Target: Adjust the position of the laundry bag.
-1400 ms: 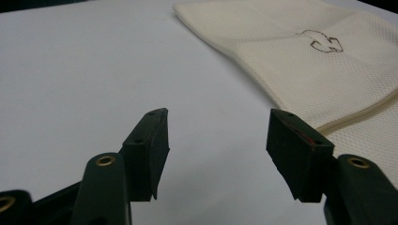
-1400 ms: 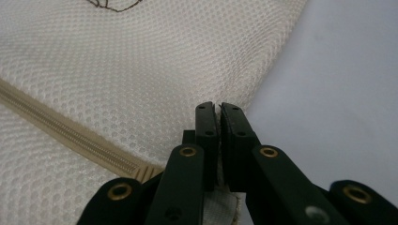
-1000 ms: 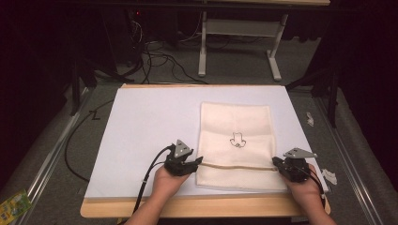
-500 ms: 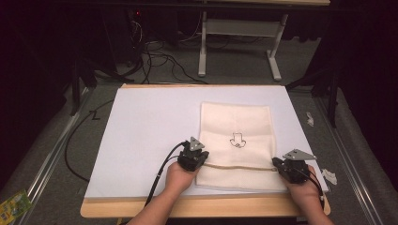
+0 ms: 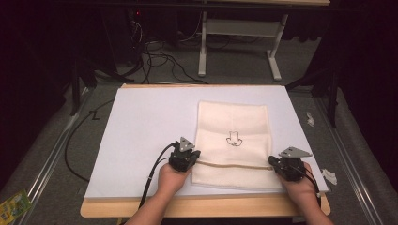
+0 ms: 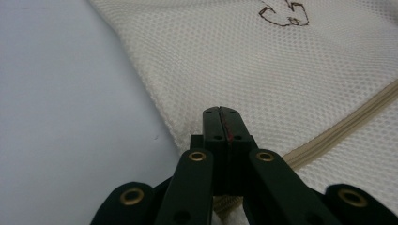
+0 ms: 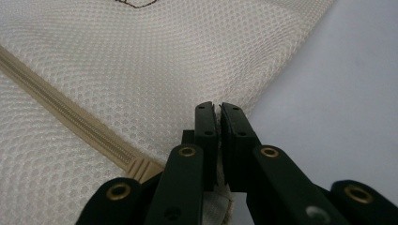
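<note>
So the mesh bag point(image 5: 233, 145) is lying flat on the right half of the white mat point(image 5: 141, 126), zipper point(image 5: 234, 165) running across its near end, little drawing facing up. Both near corners look grabbed now: the left gripper point(image 5: 187, 158) has its jaws clamped on the bag's left edge right at the zipper end, having just closed there with the mesh between them, and the right gripper point(image 5: 280, 165) is pinched shut on the mesh at the right edge by the other zipper end. In the left gripper view the jaws point(image 6: 220, 123) meet tight over the fabric. My guess: the gripping part is done, but the actual lift or fold hasn't started, since the bag is flat with no crease.
</note>
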